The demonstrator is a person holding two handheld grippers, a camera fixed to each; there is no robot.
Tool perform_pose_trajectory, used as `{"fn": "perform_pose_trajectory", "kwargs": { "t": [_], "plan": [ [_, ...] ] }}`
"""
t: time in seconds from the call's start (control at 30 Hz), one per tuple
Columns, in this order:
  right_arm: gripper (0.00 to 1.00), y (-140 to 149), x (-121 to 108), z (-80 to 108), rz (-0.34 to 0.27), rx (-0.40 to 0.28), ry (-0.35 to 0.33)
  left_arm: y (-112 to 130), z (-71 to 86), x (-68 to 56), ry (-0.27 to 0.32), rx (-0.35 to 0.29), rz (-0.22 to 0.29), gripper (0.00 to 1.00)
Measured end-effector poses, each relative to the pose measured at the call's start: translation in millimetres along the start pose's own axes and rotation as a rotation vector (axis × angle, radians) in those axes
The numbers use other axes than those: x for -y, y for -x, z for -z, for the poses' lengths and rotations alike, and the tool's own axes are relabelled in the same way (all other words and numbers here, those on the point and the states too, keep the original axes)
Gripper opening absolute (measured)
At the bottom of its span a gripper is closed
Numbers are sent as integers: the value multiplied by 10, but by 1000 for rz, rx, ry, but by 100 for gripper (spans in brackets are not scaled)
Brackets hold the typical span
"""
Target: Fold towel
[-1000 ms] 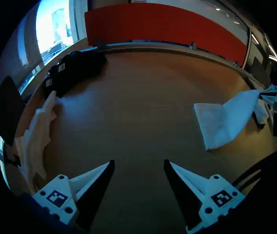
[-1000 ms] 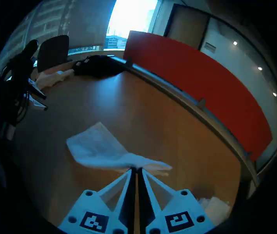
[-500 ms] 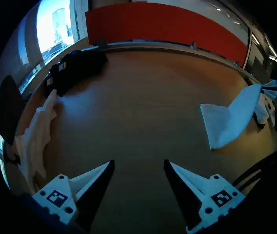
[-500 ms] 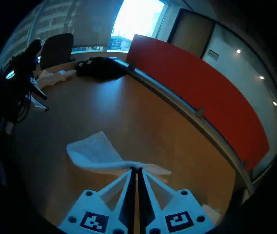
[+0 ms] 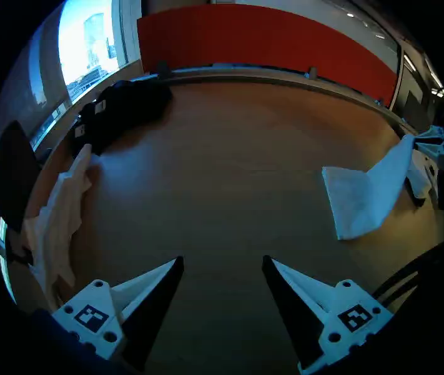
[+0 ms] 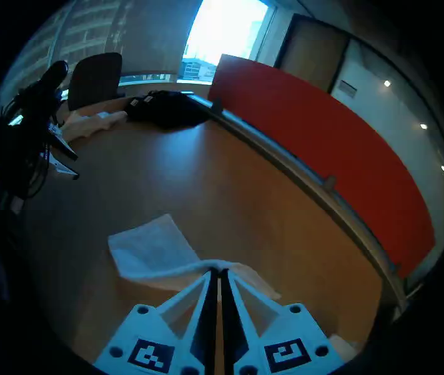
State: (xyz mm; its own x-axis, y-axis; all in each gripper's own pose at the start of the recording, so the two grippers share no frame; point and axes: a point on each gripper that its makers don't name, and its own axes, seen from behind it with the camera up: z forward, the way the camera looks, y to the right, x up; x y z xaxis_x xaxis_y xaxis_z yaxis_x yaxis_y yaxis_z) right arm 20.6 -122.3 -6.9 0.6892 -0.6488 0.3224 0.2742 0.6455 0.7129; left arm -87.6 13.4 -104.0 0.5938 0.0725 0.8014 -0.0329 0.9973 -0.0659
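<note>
Has drawn the towel corner a little higher since a second ago. Pinches it between the closed right gripper fingers, leaves the rest flat near the bench right edge, stretching away ahead. Keeps left gripper fingers wide, empty, well apart.

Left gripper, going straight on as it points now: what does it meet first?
Probably the bare table; the left gripper points between the white towel and the cream cloth. Depth is unclear.

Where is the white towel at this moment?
The white cloth towel lies on the brown wooden table, at the right in the left gripper view, one corner lifted by the right gripper.
</note>
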Motion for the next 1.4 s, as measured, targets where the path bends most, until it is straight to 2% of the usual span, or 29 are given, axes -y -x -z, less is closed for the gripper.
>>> {"fn": "perform_pose_trajectory", "kwargs": {
  "t": [0.33, 0.8, 1.1, 1.2, 1.4],
  "plan": [
    [6, -113, 319, -206, 22, -8, -73, -22, -2, 27, -2, -5, 2, 93],
    [5, -219, 870, -467, 43, -7, -185, -46, 2, 75, -7, -13, 8, 93],
    [5, -184, 1290, -674, 41, 11, -274, 3, 19, 138, -17, -8, 19, 93],
    [5, -137, 1391, -720, 39, 24, -297, 13, 23, 159, -19, -8, 23, 93],
    [5, -61, 1451, -757, 28, 44, -314, 29, 25, 189, -22, -7, 26, 93]
  ]
}}
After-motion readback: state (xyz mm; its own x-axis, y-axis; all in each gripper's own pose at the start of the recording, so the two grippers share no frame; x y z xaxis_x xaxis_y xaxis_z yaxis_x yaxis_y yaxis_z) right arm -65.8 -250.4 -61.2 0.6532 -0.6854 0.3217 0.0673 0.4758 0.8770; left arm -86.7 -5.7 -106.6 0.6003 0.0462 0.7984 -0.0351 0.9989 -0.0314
